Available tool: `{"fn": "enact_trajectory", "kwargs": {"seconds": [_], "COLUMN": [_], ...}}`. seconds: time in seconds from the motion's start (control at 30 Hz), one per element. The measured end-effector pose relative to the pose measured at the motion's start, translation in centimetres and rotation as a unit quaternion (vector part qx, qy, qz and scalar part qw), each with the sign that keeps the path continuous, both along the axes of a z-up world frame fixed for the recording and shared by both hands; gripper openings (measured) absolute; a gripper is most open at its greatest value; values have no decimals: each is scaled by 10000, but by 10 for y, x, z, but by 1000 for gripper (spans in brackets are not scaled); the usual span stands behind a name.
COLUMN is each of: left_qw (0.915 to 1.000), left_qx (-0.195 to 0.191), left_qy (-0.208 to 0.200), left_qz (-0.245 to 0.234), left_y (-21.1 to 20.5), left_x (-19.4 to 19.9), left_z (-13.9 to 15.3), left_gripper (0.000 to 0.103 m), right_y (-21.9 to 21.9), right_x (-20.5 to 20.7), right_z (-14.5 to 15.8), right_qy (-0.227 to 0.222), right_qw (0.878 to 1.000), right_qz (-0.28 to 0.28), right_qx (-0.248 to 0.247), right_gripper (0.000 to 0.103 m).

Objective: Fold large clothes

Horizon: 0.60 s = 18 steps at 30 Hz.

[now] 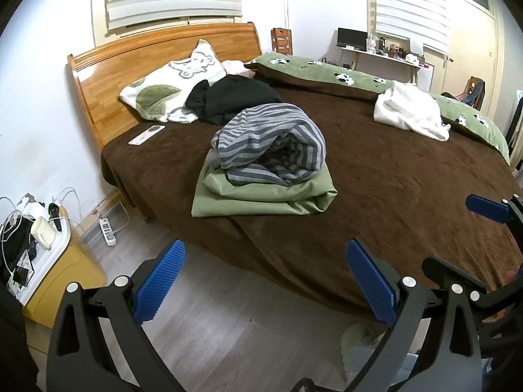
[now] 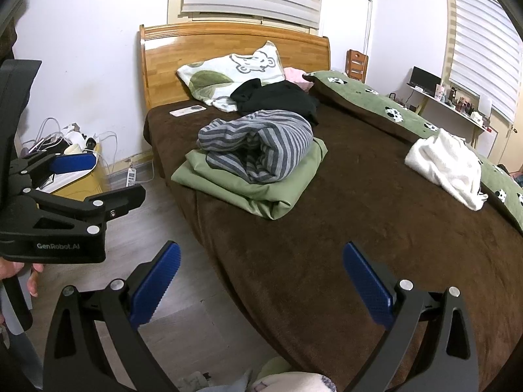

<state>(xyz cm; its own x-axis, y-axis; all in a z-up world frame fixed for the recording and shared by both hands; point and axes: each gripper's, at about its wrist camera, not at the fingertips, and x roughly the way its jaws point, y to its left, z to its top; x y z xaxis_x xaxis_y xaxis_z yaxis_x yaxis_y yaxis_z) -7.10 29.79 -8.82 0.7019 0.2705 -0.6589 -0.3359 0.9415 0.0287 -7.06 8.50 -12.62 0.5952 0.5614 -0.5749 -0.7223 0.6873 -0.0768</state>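
Grey-striped garment point(image 1: 271, 140) on green cloth point(image 1: 261, 196), brown bedspread point(image 1: 392, 179).

I hold both grippers side by side, level and pointing forward. My left gripper point(image 1: 264, 281) has its blue-padded jaws spread wide, gripping nothing. My right gripper point(image 2: 261, 281) is likewise spread wide and empty.

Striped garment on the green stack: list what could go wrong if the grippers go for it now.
1. The striped garment sits loosely rolled on the folded green cloth; pulling it may drag or undo that fold.
2. The stack lies near the bed's edge, so a tug toward the floor could slide it off the brown bedspread.
3. Both the left gripper and right gripper are open and well short of it; a one-sided grab could unroll it unevenly.
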Motion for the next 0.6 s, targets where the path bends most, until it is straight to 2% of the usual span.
{"fn": "enact_trajectory", "kwargs": {"seconds": [0.6], "left_qw": [9996], "left_qx": [186], "left_qy": [124], "left_qz": [-170], "left_y": [-7], "left_x": [3], "left_z": [1], "left_gripper": [96], "right_y": [1], "right_x": [-2], "right_z": [0], "right_qy": [-82], "right_qw": [9999], "right_qz": [-4], "right_qx": [-78], "right_gripper": [98]}}
